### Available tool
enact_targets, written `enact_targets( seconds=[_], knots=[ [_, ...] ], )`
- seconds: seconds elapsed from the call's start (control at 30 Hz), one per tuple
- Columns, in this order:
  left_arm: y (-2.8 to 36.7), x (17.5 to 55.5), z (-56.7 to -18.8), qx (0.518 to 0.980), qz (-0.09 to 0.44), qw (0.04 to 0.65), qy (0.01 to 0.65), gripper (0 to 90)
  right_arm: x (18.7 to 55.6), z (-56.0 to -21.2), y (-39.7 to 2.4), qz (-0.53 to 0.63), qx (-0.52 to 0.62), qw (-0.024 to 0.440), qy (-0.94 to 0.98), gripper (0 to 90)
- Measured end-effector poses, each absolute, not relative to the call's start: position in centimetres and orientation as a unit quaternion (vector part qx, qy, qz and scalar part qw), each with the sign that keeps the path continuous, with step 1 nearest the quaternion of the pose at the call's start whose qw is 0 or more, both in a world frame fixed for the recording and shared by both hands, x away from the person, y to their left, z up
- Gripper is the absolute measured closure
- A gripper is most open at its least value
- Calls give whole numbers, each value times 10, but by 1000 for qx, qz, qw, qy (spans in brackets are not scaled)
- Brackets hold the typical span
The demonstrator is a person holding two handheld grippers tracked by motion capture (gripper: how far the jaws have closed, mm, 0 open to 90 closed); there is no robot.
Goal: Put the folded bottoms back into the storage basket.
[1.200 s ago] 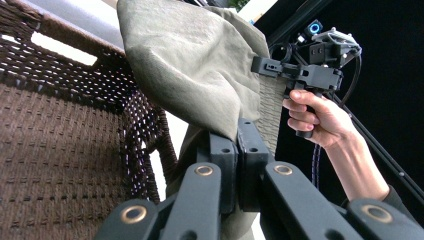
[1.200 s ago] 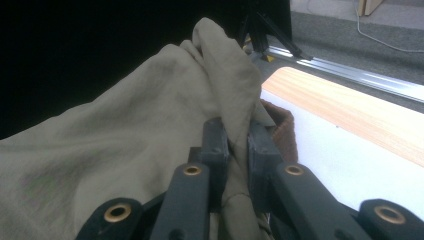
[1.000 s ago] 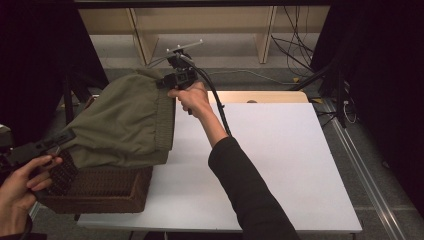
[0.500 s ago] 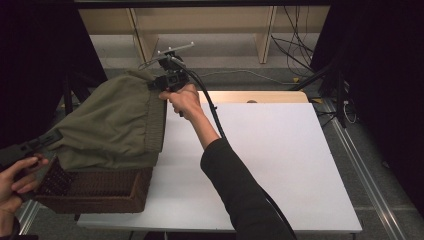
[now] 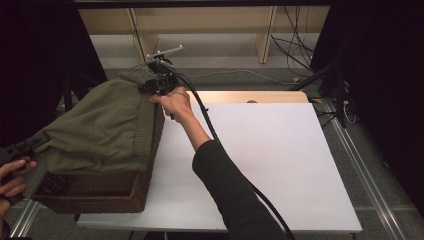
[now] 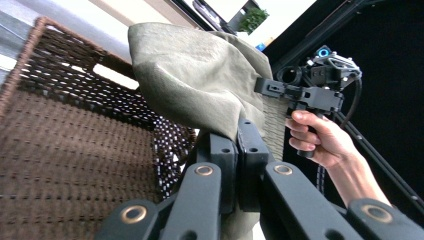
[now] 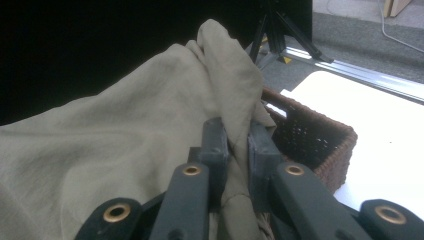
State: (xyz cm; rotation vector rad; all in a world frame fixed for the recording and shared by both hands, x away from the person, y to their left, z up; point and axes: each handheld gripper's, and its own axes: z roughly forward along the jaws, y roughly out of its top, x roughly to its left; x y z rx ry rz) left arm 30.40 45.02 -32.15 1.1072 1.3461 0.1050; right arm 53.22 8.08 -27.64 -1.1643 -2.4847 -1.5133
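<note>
**High view: olive cloth held stretched over the wicker basket**

High view, from the left: the left hand [image 5: 12, 177] at the table's near left edge holds the left gripper [image 5: 22, 149], its jaws closed on one end of the olive cloth [image 5: 102, 130]. In the left gripper view the two black jaws pinch a fold of the cloth between them. The cloth drapes across the brown wicker basket [image 5: 95, 192], which sits on the left side of the white table [image 5: 280, 165]. Further right, at the basket's far corner, the right hand [image 5: 175, 102] holds the right gripper [image 5: 159, 84], its cable [image 5: 210, 125] trailing back along the dark sleeve [image 5: 230, 195]. In the right gripper view its jaws clamp the cloth's other end above the basket rim.
</note>
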Motion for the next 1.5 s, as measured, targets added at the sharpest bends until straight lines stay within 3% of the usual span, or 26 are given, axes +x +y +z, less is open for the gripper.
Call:
enact_targets(
  seconds=[1.5],
  knots=[
    [471, 300, -333, 474, 54, 627, 616, 875, 533, -304, 118, -473, -369, 15, -800, 816]
  ],
)
